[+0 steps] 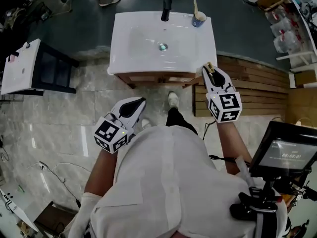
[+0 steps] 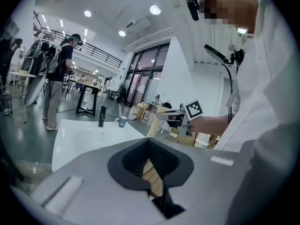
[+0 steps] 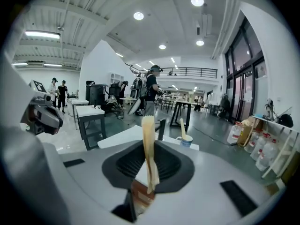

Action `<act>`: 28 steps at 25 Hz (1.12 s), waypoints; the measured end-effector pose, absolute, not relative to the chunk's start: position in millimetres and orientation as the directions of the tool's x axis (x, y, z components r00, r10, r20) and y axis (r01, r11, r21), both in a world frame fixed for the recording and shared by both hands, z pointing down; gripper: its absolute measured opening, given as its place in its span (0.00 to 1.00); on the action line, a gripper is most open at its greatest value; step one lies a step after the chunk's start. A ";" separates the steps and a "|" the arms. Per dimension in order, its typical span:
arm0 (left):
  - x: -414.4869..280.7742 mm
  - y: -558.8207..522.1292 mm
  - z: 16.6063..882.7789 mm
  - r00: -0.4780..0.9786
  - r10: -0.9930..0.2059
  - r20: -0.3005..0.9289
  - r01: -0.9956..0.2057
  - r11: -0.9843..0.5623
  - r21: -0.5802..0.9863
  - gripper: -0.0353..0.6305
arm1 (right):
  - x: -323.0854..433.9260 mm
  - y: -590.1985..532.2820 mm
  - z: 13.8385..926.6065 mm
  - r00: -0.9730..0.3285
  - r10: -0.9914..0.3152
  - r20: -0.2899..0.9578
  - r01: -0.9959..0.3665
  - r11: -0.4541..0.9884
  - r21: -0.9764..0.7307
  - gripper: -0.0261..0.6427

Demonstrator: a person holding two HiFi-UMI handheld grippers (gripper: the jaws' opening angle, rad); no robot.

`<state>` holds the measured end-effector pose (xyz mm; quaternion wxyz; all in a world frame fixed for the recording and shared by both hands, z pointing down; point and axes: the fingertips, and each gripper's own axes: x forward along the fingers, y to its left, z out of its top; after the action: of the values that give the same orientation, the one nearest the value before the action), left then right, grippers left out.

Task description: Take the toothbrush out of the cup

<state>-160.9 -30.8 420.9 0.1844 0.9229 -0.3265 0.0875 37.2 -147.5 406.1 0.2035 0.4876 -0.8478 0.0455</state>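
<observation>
Right gripper (image 3: 148,175) clenched on a tan stick (image 3: 148,139), probably a toothbrush, at the sink's (image 1: 138,38) near-right corner. Left gripper (image 2: 151,170) clenched, empty. Another brush (image 1: 195,6) stands in the cup (image 1: 198,20), far right.

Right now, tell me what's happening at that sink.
A person stands before a white sink with a tool in each hand. The right tool is clamped on a pale wooden stick, probably a toothbrush handle, near the sink's front edge. The left tool is shut and empty. At the sink's back corner a blue cup has a toothbrush standing in it.
</observation>
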 end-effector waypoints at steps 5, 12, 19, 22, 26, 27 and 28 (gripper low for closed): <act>-158.3 -21.0 434.2 0.790 -0.534 0.303 -0.611 -0.731 0.304 0.06 | 35.0 -120.8 416.7 -0.440 -0.795 0.418 -0.841 0.528 0.119 0.12; -132.1 -52.9 429.9 0.780 -0.547 0.303 -0.621 -0.734 0.275 0.06 | 50.8 -125.2 413.5 -0.466 -0.788 0.403 -0.834 0.543 0.099 0.12; -75.0 -106.7 418.7 0.778 -0.551 0.302 -0.622 -0.742 0.249 0.07 | 92.8 -134.4 403.9 -0.487 -0.789 0.375 -0.829 0.553 0.087 0.12; -52.7 -143.9 414.7 0.771 -0.563 0.297 -0.632 -0.737 0.242 0.13 | 112.4 -142.4 401.6 -0.492 -0.793 0.358 -0.832 0.550 0.076 0.12; -25.6 -185.7 417.3 0.759 -0.575 0.305 -0.645 -0.729 0.231 0.19 | 140.4 -143.1 411.0 -0.476 -0.799 0.368 -0.845 0.532 0.062 0.12; -19.4 -196.2 418.5 0.758 -0.575 0.308 -0.646 -0.728 0.229 0.19 | 147.5 -143.1 413.8 -0.468 -0.802 0.372 -0.851 0.523 0.057 0.12; -13.8 -207.1 419.4 0.758 -0.573 0.312 -0.646 -0.728 0.231 0.20 | 154.2 -143.2 416.1 -0.459 -0.805 0.376 -0.858 0.512 0.050 0.12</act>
<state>-13.8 -207.1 419.4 0.1646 0.9229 -0.3301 0.1102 154.2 -143.2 416.1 0.1788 0.4885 -0.8509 0.0732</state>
